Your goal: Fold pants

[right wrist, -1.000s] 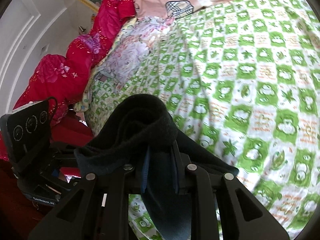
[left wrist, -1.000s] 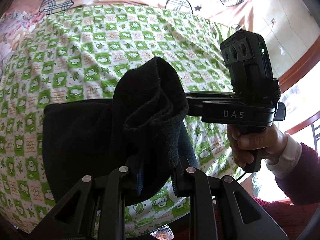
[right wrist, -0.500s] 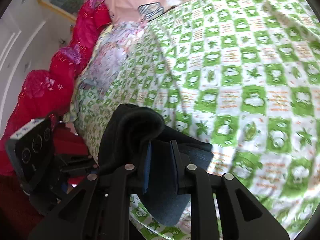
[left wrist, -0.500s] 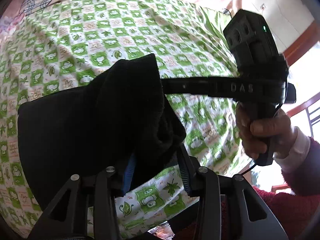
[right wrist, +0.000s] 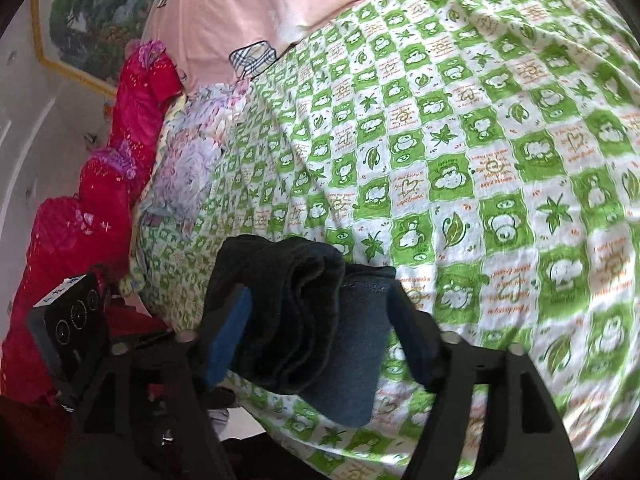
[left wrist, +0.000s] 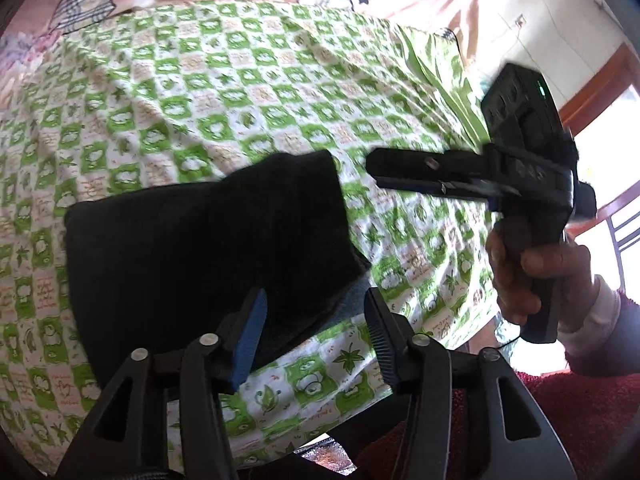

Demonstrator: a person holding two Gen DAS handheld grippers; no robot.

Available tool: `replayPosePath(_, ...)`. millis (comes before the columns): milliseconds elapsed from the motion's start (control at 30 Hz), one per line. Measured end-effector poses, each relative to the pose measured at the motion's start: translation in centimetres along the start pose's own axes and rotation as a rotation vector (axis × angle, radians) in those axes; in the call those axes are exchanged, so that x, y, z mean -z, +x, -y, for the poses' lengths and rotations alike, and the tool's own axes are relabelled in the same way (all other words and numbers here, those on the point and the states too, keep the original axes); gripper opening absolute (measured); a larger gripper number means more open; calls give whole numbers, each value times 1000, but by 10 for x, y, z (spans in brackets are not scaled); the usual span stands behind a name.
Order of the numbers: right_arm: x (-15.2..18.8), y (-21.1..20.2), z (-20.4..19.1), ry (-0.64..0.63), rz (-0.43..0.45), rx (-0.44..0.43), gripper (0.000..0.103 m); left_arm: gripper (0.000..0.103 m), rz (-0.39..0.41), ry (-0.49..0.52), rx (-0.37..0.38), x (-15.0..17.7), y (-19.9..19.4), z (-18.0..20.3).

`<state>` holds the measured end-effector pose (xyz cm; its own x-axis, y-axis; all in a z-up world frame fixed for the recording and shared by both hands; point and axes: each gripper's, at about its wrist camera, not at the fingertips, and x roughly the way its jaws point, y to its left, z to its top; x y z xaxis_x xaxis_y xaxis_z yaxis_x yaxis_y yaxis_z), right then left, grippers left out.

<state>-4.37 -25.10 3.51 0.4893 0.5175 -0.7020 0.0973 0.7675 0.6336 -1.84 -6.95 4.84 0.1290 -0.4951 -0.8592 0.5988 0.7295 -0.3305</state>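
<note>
A second ago both my grippers pinched the dark pants point(left wrist: 208, 248) above the bed; now the folded bundle lies flat on the green-and-white checked bedspread point(left wrist: 224, 92) near its edge. A pink sheet point(right wrist: 240, 4) and red quilt point(right wrist: 100, 184) lie beyond. My left gripper point(left wrist: 316, 332) has just been opening, pads clear of the cloth. My right gripper point(right wrist: 320, 332) has also just spread wide, the fold point(right wrist: 320, 320) loose between its jaws

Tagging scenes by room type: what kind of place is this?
Most likely a home bedroom. The pants lie on a bed with a green checked sheet, pink bedding at its head, and a framed landscape picture on the wall.
</note>
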Motion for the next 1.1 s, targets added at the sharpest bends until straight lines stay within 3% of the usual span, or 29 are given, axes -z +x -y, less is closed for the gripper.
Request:
replayPosePath(100,3,1,-12,0,13,35,87,65,22,-37,-1,-4,-13,-16)
replayPosePath(400,2,11,-37,76,74,162,96,81,70,-179,-31,-15,-47,-91)
replayPosePath(567,10,26,-43,111,72,245,99,81,39,-265,-48,-14,-46,-133)
replayPosePath(800,21,41,-32,160,55,273,100,81,1,-302,-58,-14,-31,-160)
replayPosePath(1100,39,57,-1,226,-12,224,99,81,-51,-318,-54,-13,-10,-167)
